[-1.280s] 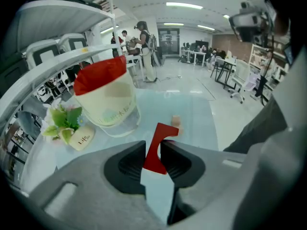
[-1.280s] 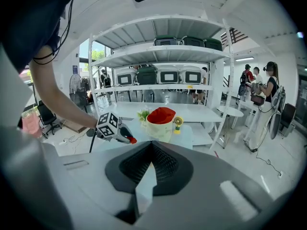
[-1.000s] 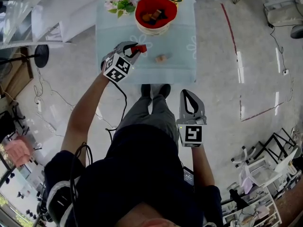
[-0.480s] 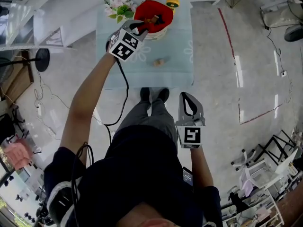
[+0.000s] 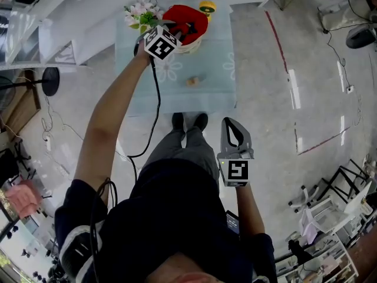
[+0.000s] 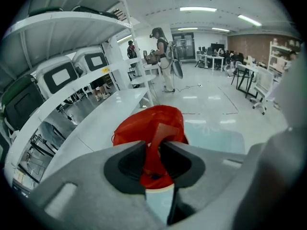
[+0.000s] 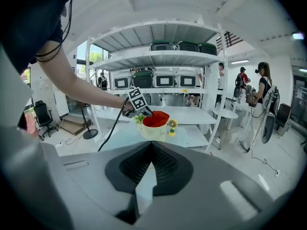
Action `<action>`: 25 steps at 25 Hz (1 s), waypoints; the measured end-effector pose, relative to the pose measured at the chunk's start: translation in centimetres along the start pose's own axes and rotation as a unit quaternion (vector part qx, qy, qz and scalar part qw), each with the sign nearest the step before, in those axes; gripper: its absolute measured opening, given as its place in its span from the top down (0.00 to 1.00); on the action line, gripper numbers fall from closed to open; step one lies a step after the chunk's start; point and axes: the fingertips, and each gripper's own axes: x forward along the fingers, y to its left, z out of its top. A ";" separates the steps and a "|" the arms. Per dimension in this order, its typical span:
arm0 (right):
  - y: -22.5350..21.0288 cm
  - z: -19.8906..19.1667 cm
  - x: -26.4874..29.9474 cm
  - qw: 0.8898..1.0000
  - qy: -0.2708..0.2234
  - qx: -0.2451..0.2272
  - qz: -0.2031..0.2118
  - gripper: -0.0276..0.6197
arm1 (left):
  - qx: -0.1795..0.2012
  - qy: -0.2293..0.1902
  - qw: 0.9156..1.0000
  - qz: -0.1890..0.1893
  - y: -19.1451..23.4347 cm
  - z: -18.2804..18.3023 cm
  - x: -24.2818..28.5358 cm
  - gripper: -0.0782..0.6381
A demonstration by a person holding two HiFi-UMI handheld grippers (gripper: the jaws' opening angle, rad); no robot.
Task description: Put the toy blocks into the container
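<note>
My left gripper (image 5: 172, 30) reaches over the near-left rim of the red-lined white container (image 5: 199, 17) at the table's far side. It is shut on a red toy block (image 6: 161, 140), which stands between the jaws with the red container (image 6: 132, 128) right behind it. A small tan block (image 5: 191, 81) lies alone on the pale blue table (image 5: 215, 69). My right gripper (image 5: 231, 122) hangs low by the person's legs, short of the table, shut with nothing in it. From there the container (image 7: 154, 123) and the left gripper (image 7: 144, 110) show straight ahead.
Pink and white flowers (image 5: 138, 10) stand left of the container and a small yellow toy (image 5: 207, 6) to its right. White shelving (image 7: 158, 56) with bins rises behind the table. A black cable (image 5: 154, 105) trails from the left gripper. Other people stand at the right.
My left gripper has carried the red block away from me, from above the table's left-middle to over the container's rim. The right gripper has hardly moved.
</note>
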 end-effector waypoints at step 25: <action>-1.4 -1.4 -0.5 1.000 0.012 0.008 -0.013 0.96 | 0.033 0.016 0.999 0.033 1.2 -0.4 3.9 0.46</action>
